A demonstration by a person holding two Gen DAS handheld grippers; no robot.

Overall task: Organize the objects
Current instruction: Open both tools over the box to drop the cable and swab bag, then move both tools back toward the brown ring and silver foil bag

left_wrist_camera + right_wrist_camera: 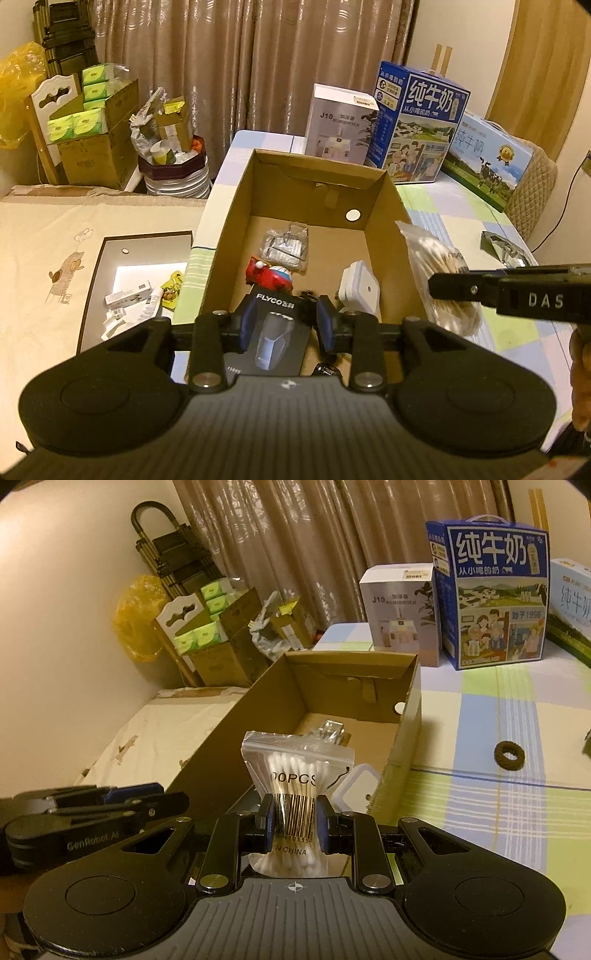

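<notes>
An open cardboard box (384,206) (410,716) stands on the checked tablecloth. Lying in it are a small clear bag (284,245), a red toy (269,275) and a white square adapter (360,291). My left gripper (285,325) (162,803) is shut on a black FLYCO box (273,332), held over the cardboard box's near end. Just right of the cardboard box's right wall, my right gripper (295,819) (443,288) is shut on a clear bag of cotton swabs (295,771) (432,258), pinching it at the barcode.
A white J10 box (340,125) (400,613) and blue milk cartons (417,122) (495,598) stand behind the cardboard box. A black hair tie (511,755) lies on the tablecloth to the right. Left of the table, a tray (92,288) of small items rests on the bed.
</notes>
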